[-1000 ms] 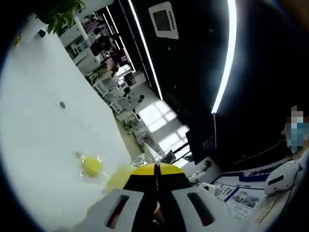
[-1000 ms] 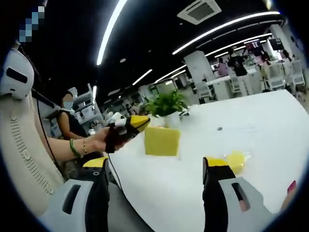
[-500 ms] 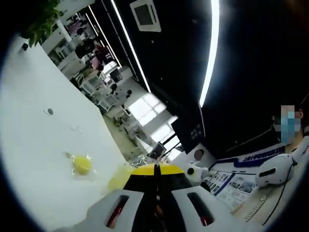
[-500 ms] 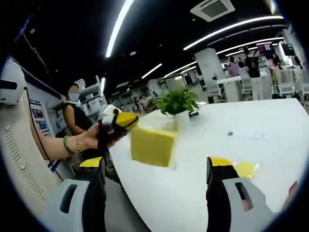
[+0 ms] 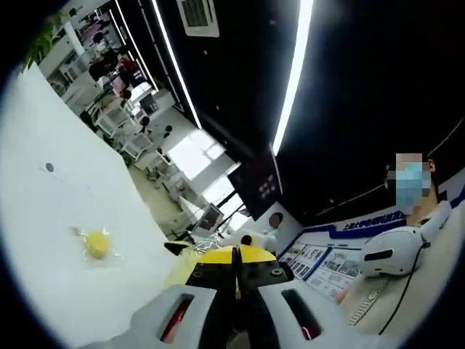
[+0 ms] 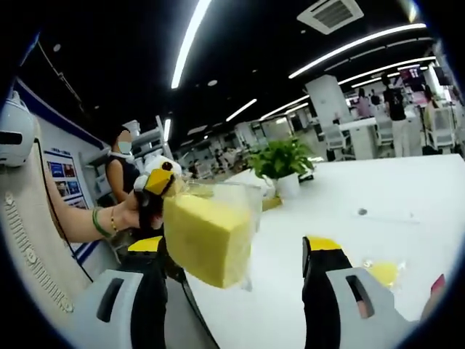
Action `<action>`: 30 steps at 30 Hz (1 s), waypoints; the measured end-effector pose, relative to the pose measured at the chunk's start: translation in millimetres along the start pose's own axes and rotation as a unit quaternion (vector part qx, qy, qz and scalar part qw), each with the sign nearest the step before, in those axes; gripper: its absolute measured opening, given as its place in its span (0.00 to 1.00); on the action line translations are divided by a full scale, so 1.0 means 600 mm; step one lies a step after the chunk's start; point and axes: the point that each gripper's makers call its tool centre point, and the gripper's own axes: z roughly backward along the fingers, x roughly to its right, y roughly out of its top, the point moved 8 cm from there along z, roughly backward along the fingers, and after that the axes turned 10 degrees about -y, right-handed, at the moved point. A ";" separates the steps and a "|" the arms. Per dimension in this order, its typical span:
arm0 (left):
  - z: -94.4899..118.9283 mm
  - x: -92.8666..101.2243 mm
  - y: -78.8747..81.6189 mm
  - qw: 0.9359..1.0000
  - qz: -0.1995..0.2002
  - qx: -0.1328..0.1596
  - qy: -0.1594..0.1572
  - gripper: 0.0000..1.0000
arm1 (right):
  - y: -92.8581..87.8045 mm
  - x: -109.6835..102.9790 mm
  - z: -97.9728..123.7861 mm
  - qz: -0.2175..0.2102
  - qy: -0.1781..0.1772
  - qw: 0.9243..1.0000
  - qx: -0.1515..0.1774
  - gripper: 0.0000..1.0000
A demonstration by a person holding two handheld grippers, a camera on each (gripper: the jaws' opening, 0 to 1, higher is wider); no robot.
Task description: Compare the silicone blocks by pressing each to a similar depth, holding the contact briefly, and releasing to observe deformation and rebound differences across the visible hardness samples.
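Silicone block (image 6: 209, 236) in clear bag, between right gripper (image 6: 236, 269) jaws, untouched.

A dark ceiling (image 6: 240, 51) with long light strips (image 6: 190, 40) and an air vent (image 6: 334, 13) spans the top of the right gripper view. A potted plant (image 6: 283, 161) stands mid-frame on a white table (image 6: 407, 189). Desks and chairs (image 6: 378, 131) fill the upper right.

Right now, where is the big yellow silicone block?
In the right gripper view, the big yellow silicone block hangs from the left hand-held gripper, left of the potted plant.
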 end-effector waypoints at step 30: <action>-0.016 0.023 0.012 0.998 -0.008 -0.022 -0.052 0.00 | 0.013 -0.057 -0.047 -0.026 0.133 0.991 -0.015 0.55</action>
